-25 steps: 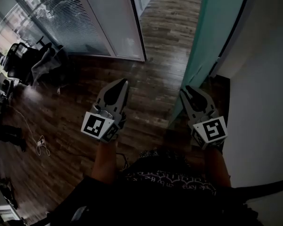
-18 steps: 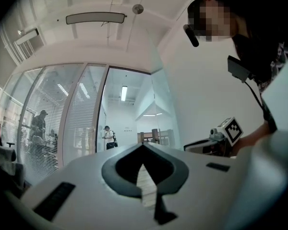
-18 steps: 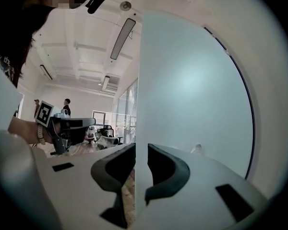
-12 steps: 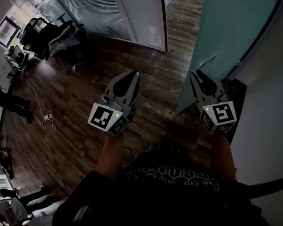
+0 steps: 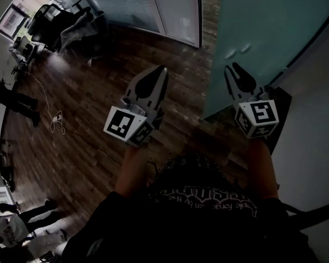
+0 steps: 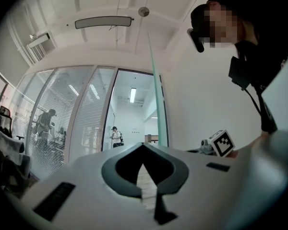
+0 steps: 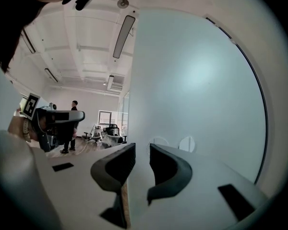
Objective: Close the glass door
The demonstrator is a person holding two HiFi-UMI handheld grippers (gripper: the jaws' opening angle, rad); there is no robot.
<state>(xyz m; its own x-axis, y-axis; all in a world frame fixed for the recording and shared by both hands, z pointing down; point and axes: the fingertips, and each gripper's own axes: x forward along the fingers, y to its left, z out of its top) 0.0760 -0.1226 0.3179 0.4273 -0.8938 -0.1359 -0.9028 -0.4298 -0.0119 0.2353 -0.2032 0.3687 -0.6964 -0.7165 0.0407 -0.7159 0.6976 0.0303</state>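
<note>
The teal frosted glass door (image 5: 263, 21) stands ajar at the upper right, with two round fittings (image 5: 236, 51) near its free edge. My right gripper (image 5: 234, 68) points level at the door face just below those fittings, jaws a little apart with nothing between them. In the right gripper view the door (image 7: 197, 90) fills the right side, and its edge lines up with the gap of my right gripper (image 7: 142, 147). My left gripper (image 5: 162, 70) hovers over the floor left of the door; in its own view the left gripper (image 6: 144, 147) is shut and empty.
Dark wood floor (image 5: 82, 92) spreads to the left. A glass partition with blinds (image 5: 126, 1) and office chairs (image 5: 60, 18) stand at the top left. A cable (image 5: 57, 119) lies on the floor. People stand at the far left (image 5: 8, 95). A white wall (image 5: 318, 125) runs along the right.
Both grippers have moved forward toward the door. The right gripper's tips, earlier by the door's lower corner, now sit over its face under the fittings. Jaws unchanged.
</note>
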